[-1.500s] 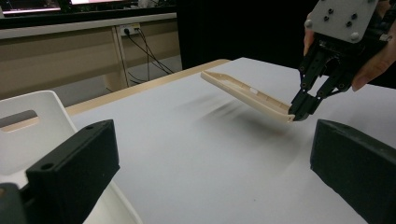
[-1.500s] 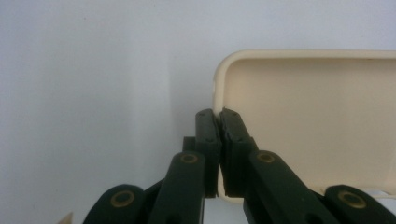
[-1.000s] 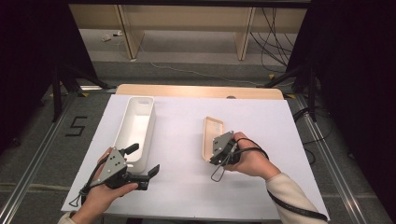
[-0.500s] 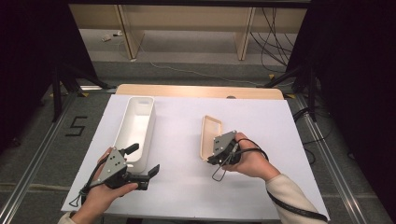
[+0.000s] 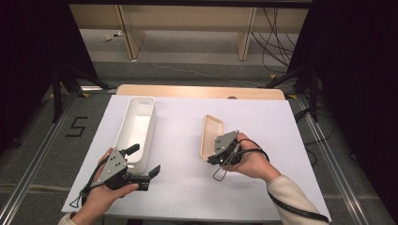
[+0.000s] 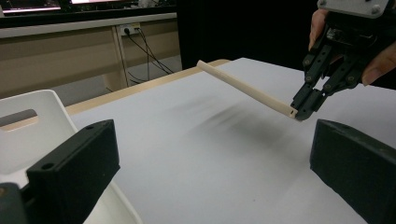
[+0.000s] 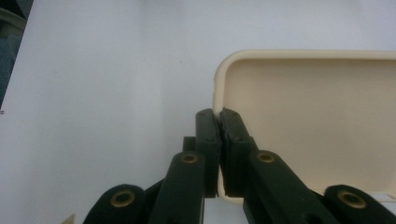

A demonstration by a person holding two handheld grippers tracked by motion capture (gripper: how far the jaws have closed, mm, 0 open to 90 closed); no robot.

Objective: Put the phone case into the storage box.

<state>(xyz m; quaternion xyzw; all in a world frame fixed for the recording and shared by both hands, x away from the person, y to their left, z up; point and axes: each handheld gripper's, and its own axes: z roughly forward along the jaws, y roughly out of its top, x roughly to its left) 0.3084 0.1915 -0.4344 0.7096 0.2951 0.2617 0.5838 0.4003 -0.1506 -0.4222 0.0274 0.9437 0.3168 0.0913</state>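
At lower right of centre in the high view, we see the right gripper (image 5: pixel 212 158) clamped on the near rim of the beige lid (image 5: pixel 210 136), whose near end is raised off the white table (image 5: pixel 263 126). At lower left, we note the left gripper (image 5: pixel 143 162) with jaws spread wide and nothing between them, beside the near end of the white bin (image 5: pixel 136 126).

High view looks forward and down over the whole surface (image 5: pixel 187 187). Left tool view sits low, facing across it; right tool view looks close. All share the lid (image 5: pixel 210 136) (image 6: pixel 243 86) (image 7: pixel 317 121).
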